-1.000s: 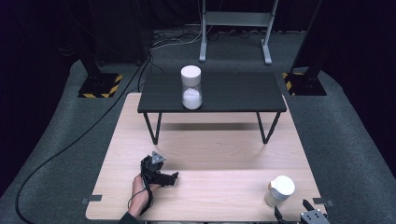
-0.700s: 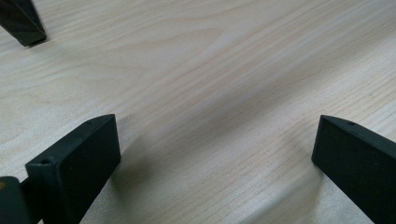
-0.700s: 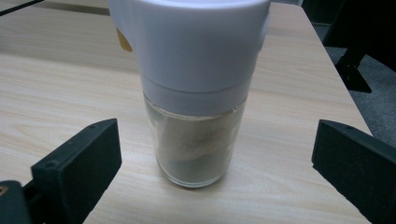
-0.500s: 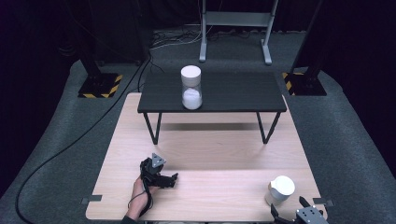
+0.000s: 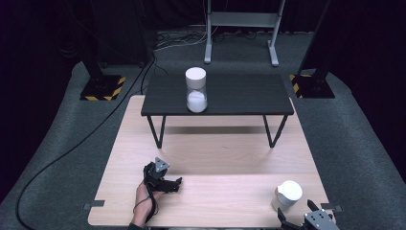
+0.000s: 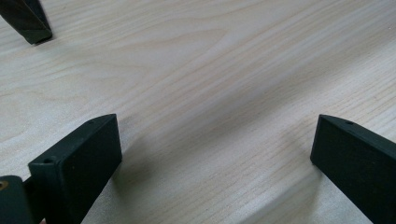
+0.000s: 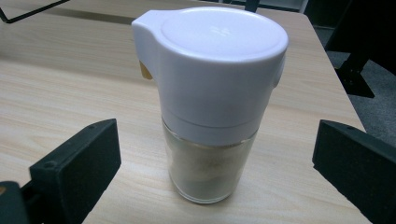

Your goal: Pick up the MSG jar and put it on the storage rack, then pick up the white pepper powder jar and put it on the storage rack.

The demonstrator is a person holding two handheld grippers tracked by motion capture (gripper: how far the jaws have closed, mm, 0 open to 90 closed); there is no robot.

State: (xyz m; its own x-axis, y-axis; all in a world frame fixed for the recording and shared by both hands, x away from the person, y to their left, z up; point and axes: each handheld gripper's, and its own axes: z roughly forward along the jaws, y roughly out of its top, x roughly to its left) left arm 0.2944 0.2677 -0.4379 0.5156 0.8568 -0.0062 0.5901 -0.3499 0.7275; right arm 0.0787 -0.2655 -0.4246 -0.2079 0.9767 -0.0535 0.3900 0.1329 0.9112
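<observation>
Your right gripper (image 5: 306,221) sits at the near right edge of the wooden table (image 5: 230,153), its jaws spread wide with nothing between their pads. In the right gripper view the two black jaws stand well apart at either side, and the seasoning shaker (image 7: 212,100) stands upright on the wood just ahead of them, in line with the gap but not yet inside it and touching neither jaw. The shaker has a clear glass body holding a pale powder that fills the lower part, and a white plastic cap with a small spout tab on one side. In the high view the same shaker (image 5: 287,194) stands near the table's right front corner, just beyond your right gripper.

Your left gripper (image 5: 163,181) rests low over the near left part of the table, held in your left hand (image 5: 143,196), with its cable looping back over the wrist. Its jaws are also parted wide and grip nothing; the left gripper view shows bare wood grain between them and one foot of the black side table (image 6: 28,21) at the top left.

Farther off, the black side table (image 5: 239,93) stands across the back of the wooden one. On its top, left of centre, stands an hourglass-shaped white canister (image 5: 196,90), upright and well apart from both grippers.
</observation>
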